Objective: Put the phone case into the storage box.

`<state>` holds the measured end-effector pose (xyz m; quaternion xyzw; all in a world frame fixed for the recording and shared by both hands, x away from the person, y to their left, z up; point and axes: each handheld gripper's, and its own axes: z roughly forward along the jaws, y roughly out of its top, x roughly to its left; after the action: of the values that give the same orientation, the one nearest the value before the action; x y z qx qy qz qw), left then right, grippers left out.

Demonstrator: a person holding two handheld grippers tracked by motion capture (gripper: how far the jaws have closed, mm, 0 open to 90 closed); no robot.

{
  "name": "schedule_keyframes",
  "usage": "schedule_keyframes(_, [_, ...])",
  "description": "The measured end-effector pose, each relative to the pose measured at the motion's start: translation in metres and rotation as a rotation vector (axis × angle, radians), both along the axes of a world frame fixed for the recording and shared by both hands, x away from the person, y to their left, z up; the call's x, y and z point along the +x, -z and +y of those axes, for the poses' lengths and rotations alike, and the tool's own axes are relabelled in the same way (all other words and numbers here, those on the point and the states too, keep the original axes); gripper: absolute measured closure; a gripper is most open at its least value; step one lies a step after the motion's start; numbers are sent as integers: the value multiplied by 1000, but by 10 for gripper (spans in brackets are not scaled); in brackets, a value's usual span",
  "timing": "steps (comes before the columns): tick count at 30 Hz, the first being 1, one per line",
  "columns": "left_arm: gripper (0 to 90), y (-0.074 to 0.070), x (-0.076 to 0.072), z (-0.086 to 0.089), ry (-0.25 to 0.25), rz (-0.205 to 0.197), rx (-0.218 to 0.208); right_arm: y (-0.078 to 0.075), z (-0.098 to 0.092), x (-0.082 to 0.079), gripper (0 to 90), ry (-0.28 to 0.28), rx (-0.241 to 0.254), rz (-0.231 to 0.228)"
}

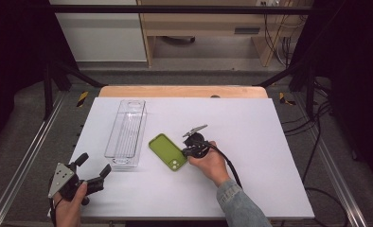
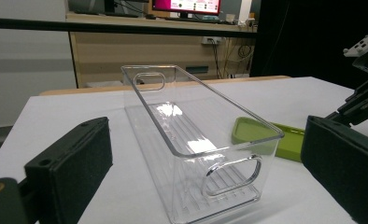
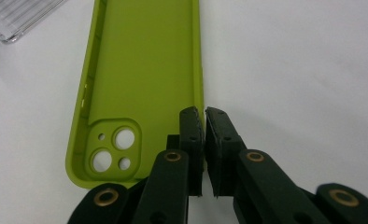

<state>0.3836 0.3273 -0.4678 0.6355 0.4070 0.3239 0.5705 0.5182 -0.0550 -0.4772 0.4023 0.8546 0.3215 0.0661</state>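
**Right jaws pinch the edge of the green case; left jaws wait open**

High view: a white bench [image 1: 251,142] takes up the middle, with a strip of bare wood along its far edge. Grey floor and metal rails run down both sides, black frame bars cross above, and light wooden furniture with hanging cables stands far behind. On the bench a clear bin [image 1: 126,132] lies lengthwise left of centre, and a green phone case [image 1: 167,151] lies just right of its near end, inner side up. The right gripper [image 1: 188,147] comes in from the right, with its tips at the case's right edge and its cable trailing back along the sleeve. The left gripper [image 1: 93,166] is held at the near left corner, well apart from the case, jaws spread and pointing towards the bin.

Left gripper view: the two black jaws stand wide apart with nothing between them. The bin [image 2: 191,140] sits straight ahead and is empty, with a handle slot in each end wall and a ribbed floor. Its right wall partly hides the case [image 2: 289,140], which lies just beyond. Part of the right gripper shows at the far right edge. A wooden counter and a lit screen stand in the background.

Right gripper view: the jaws of the right gripper [image 3: 204,122] are closed on the case's [image 3: 145,70] thin right side wall, near the camera-cutout end. The case lies flat on the white bench [image 3: 294,65]. A corner of the bin [image 3: 18,18] shows at the upper left, close to the case but apart from it.
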Motion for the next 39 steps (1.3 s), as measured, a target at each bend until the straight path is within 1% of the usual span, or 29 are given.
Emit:
schedule_keyframes(8, [16,0,0,0,-1,1,1,0,2,-3,875,-7,-20,-23])
schedule_keyframes(11, [16,0,-1,1,-2,2,0,-1,2,-4,880,-24,-38,-48])
schedule_keyframes(14, [16,0,-1,2,-5,1,-4,-3,2,-6,882,-40,-57,-84])
schedule_keyframes(16, [17,0,-1,2,-5,1,-5,-6,1,-8,883,-52,-68,-110])
schedule_keyframes(18, [17,0,-1,1,-4,1,-4,-9,-1,-10,883,-64,-74,-120])
schedule_keyframes(22, [17,-1,-2,1,3,-3,-1,-18,-6,-14,883,-86,-99,-163])
schedule_keyframes(24, [17,-2,-3,0,7,-7,9,-22,-10,-17,883,-87,-103,-176])
schedule_keyframes(25, [17,-3,-3,-1,6,-11,14,-28,-15,-20,883,-95,-111,-189])
schedule_keyframes(26, [17,-3,-4,-2,9,-14,18,-28,-15,-20,883,-95,-111,-189])
schedule_keyframes(27, [17,-4,-4,-4,15,-15,21,-34,-21,-24,883,-98,-126,-207])
schedule_keyframes(28, [17,-5,-5,-5,23,-16,21,-34,-21,-24,883,-98,-126,-207])
schedule_keyframes(30, [17,-7,-8,-9,37,-25,32,-39,-27,-27,883,-109,-129,-217])
schedule_keyframes(33, [16,-11,-14,-17,53,-42,88,-46,-39,-31,883,-115,-146,-234])
schedule_keyframes(36, [13,-13,-20,-27,70,-55,109,-50,-50,-36,883,-118,-150,-243])
schedule_keyframes(38, [11,-15,-21,-36,82,-57,135,-55,-61,-40,883,-125,-165,-251])
schedule_keyframes(39, [11,-17,-21,-41,92,-58,157,-55,-61,-40,883,-125,-165,-251])
